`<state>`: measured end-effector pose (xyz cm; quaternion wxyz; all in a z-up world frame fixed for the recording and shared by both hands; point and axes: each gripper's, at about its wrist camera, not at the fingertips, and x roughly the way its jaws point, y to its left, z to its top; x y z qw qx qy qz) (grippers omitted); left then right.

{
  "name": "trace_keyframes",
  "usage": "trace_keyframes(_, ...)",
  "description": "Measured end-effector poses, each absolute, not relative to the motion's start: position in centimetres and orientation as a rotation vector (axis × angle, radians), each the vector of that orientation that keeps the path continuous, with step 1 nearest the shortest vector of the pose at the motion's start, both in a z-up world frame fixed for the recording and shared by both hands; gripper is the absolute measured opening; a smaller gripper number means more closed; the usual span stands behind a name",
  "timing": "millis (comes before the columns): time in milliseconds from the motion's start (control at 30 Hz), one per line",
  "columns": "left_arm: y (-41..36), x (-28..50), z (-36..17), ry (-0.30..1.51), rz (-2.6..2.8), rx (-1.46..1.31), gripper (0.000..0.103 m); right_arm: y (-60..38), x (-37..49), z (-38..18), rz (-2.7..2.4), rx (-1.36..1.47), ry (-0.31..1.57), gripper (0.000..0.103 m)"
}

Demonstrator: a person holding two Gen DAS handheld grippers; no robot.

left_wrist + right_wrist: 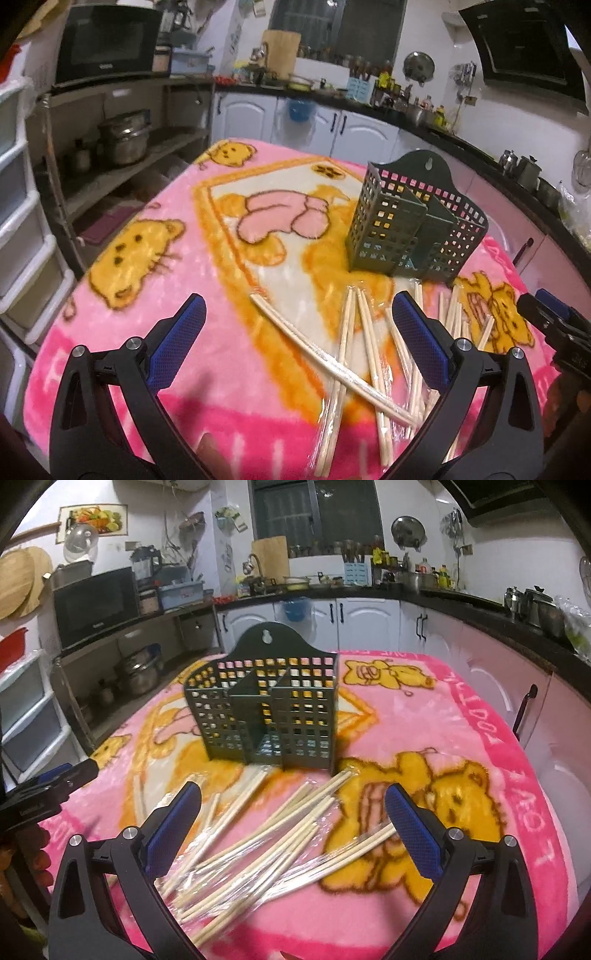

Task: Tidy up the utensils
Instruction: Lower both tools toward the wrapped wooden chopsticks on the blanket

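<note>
Both tongs spread wide, my left gripper [297, 319] and right gripper [293, 806] hovering empty above scattered wrapped chopsticks [266, 845].
Beyond them I see the green perforated holder [266, 709] upright on the pink blanket [461, 716], its visible compartments empty.

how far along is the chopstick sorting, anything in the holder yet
Nothing done yet: the green holder looks empty. Nothing in hand: left gripper and right gripper hover with jaws open. Left to do: all the wrapped chopsticks lie on the pink blanket.
</note>
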<state>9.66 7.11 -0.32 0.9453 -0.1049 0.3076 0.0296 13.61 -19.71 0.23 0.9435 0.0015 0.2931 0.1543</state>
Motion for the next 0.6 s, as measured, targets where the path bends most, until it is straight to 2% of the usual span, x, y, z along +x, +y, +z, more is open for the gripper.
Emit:
trace_keyframes(167,7.3,11.8,-1.2,0.693,0.03,-0.24,0.091,-20.0,15.6,0.0,0.297,-0.009,0.63,0.096)
trace_keyframes(233,7.6,12.7,-1.9,0.733,0.026,-0.259,0.085,-20.3,16.5,-0.4,0.288,-0.009,0.65,0.096)
trace_keyframes(367,8.4,14.3,-3.4,0.815,0.017,-0.309,0.076,-21.0,18.4,-1.3,0.275,0.004,0.705,0.083)
trace_keyframes(500,9.4,15.5,-4.6,0.882,0.017,-0.362,0.067,-22.0,20.7,-2.6,0.277,0.055,0.788,0.078)
trace_keyframes(533,9.6,15.8,-5.0,0.9,0.011,-0.381,0.062,-22.2,21.3,-2.9,0.281,0.065,0.806,0.075)
trace_keyframes(600,10.0,16.3,-5.5,0.927,0.012,-0.412,0.058,-22.4,22.4,-3.6,0.287,0.083,0.848,0.07)
